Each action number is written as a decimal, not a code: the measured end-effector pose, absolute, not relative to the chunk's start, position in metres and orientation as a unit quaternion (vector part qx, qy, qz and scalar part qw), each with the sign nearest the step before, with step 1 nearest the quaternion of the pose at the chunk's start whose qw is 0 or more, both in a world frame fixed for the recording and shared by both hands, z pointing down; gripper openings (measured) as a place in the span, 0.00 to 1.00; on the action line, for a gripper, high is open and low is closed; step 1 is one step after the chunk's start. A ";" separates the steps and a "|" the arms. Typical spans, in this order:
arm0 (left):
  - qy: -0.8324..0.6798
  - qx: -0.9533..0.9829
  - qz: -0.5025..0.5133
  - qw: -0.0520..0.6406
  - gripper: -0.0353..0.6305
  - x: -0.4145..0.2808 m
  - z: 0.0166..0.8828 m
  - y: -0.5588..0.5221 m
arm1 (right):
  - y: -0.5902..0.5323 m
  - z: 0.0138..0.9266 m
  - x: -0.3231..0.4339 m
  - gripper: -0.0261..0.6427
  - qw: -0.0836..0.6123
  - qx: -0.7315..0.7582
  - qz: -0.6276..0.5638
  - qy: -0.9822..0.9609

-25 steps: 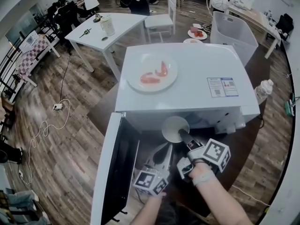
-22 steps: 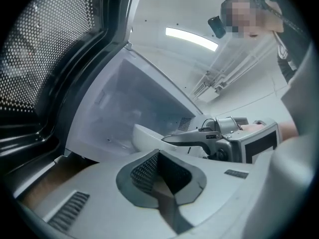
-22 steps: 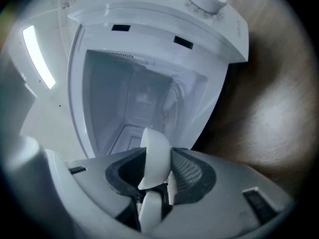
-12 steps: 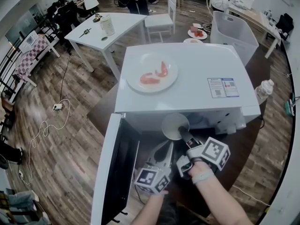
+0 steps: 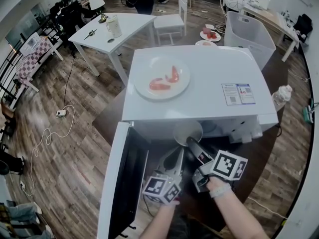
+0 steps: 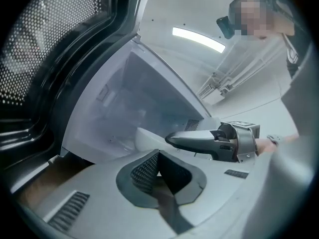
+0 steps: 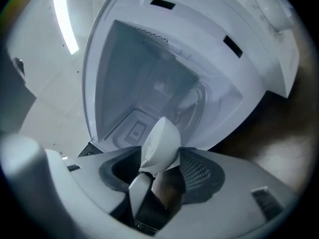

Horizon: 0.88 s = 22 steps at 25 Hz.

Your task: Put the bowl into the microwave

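Head view, centre: a white microwave (image 5: pixel 199 83) stands with its door (image 5: pixel 117 178) swung open toward the lower left. A plate (image 5: pixel 162 77) of reddish food rests on its top. The white bowl (image 5: pixel 188 132) is at the mouth of the cavity, just below the microwave's front edge. It lies between the jaws of the right gripper (image 7: pixel 159 168), which have just been opening and now stand apart around it. The left gripper (image 6: pixel 158 176), at lower centre, has its jaws together and holds nothing.

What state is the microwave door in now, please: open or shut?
Open: the microwave door stands swung out leftward in the head view, and the right gripper view looks straight into the cavity.
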<state>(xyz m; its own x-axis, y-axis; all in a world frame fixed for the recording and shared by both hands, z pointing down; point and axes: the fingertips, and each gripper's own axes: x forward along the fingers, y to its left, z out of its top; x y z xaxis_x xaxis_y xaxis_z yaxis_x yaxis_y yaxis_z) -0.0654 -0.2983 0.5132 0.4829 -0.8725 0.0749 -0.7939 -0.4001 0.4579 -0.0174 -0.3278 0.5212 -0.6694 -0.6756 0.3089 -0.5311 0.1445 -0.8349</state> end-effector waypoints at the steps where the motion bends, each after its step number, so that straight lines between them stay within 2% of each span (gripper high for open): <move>1: -0.502 0.831 -0.090 0.222 0.07 -0.066 0.512 -0.299 | -0.326 0.520 -0.019 0.42 0.061 -0.393 -0.508 0.764; 4: -0.505 0.828 -0.098 0.221 0.07 -0.068 0.508 -0.302 | -0.322 0.517 -0.025 0.47 0.028 -0.370 -0.470 0.801; 11: -0.509 0.825 -0.099 0.225 0.07 -0.069 0.511 -0.305 | -0.312 0.517 -0.026 0.47 -0.091 -0.354 -0.341 0.866; 15: -0.509 0.824 -0.100 0.228 0.07 -0.067 0.512 -0.305 | -0.314 0.518 -0.019 0.36 -0.139 -0.382 -0.279 0.870; 20: -0.509 0.823 -0.097 0.232 0.07 -0.068 0.513 -0.305 | -0.312 0.514 -0.019 0.25 -0.153 -0.395 -0.251 0.871; 22: -0.509 0.823 -0.096 0.232 0.07 -0.069 0.514 -0.307 | -0.313 0.512 -0.018 0.14 -0.150 -0.402 -0.242 0.870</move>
